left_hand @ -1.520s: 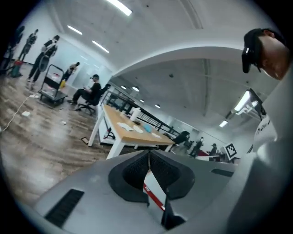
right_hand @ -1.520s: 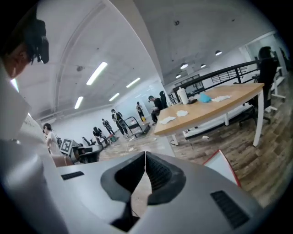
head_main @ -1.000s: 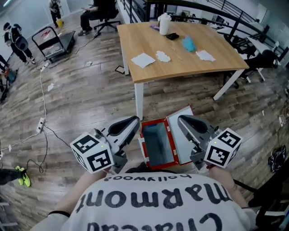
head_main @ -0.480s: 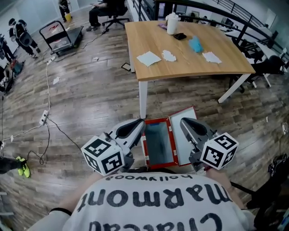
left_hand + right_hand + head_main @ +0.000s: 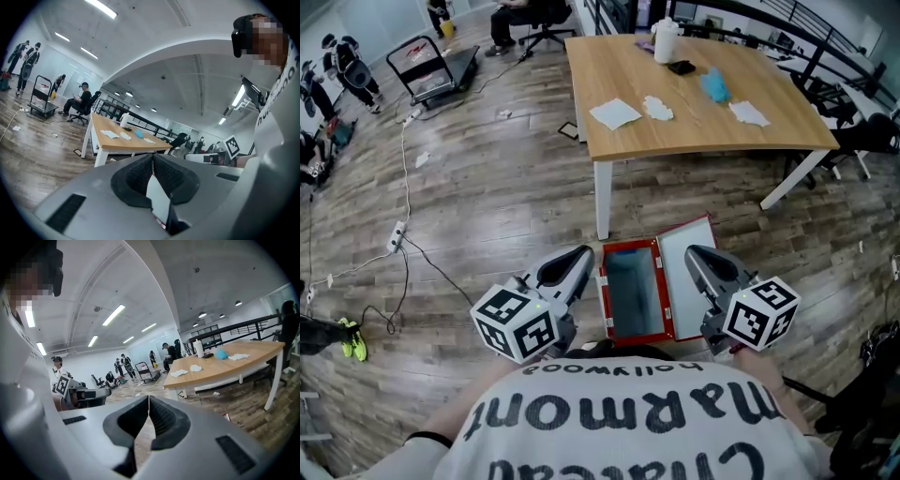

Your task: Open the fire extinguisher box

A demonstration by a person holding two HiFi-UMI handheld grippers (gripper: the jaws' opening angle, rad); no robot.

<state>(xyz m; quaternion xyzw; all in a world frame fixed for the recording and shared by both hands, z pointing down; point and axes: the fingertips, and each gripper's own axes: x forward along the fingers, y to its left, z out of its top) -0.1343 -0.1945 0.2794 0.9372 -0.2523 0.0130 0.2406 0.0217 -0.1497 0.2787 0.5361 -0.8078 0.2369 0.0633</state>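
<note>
**Evidently opened: box lay with its door flat, both grippers clenched on nothing**

Closely seen in its own view, the left gripper [image 5: 153, 157] was clenched, its ribbed pads pressed together with nothing between them. The right gripper [image 5: 149, 399] was likewise closed and empty. From the head view, the left gripper [image 5: 580, 253] was held just beside the far left corner of the fire extinguisher box [image 5: 630, 295]; contact could not be judged. The right gripper [image 5: 695, 251] was held over the door [image 5: 677, 277], which was swung out to the right and laid nearly flat. The box was set on its back on the floor [image 5: 487, 216], near the table leg [image 5: 602, 197], its inside bare. Both grippers were probably kept to the sides because no further grip was needed: the opening was judged complete.

Only the head view showed the red frame and the swung door. The gripper views were aimed almost level, past the box, towards the table [image 5: 123, 140] and the far room, so the box was largely missed there. A pale strip with a trace of red was glimpsed beneath the left pads, possibly the box. In exchange, pad contact was settled only there. Each gripper view also caught the opposite marker cube [image 5: 233, 145].
</note>
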